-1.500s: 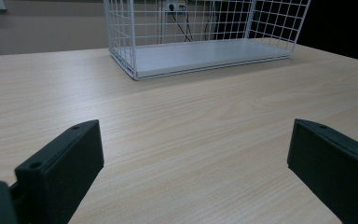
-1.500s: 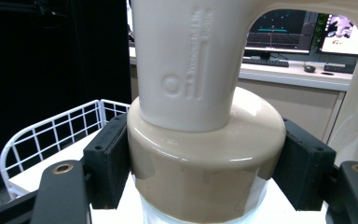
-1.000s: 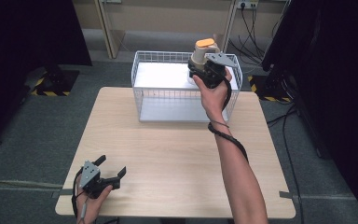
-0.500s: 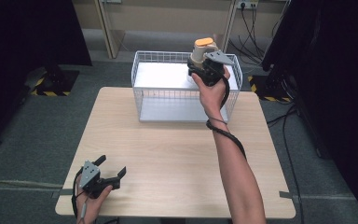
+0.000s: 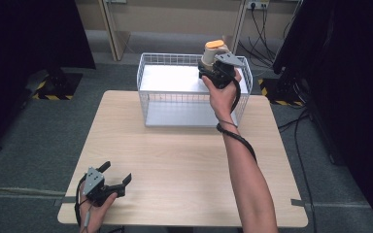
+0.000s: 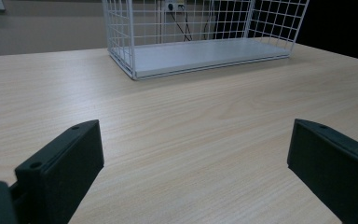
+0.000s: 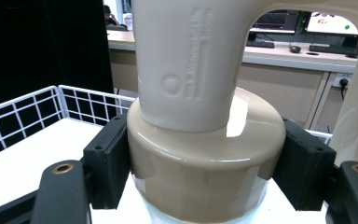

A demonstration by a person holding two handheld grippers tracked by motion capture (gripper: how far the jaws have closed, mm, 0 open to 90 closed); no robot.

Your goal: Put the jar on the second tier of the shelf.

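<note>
Room: grey carpeted floor [image 5: 39, 141], dark screens at the upper left and right of the high view, a pale wall panel with cables along the top edge.

Bench [image 5: 184, 170]: light wood-grain top, seen at the centre of the high view and across the foreground of the left gripper view.

Wire basket [image 5: 150, 87]: white mesh walls with a pale flat floor; set on the far part of the bench, at upper centre of the high view; recorded again at the top of the left gripper view [image 6: 121, 42] and at the left edge of the right gripper view [image 7: 23, 112].

Bottle [image 5: 209, 56]: cream-coloured container with an orange top, held above the right end of the wire basket, at upper right of centre in the high view; in the right gripper view [image 7: 200, 154] a glossy beige collar and a moulded handle are seen, raised lettering noted on the handle.

Right hand-held gripper [image 5: 212, 73]: carried on an outstretched forearm; both black jaws are pressed against opposite sides of the bottle's collar, pinching it [image 7: 200, 177].

Left hand-held gripper [image 5: 112, 175]: held low at the lower left of the high view, on the near edge of the bench; jaws spread wide with bare bench between them [image 6: 196, 154].
</note>
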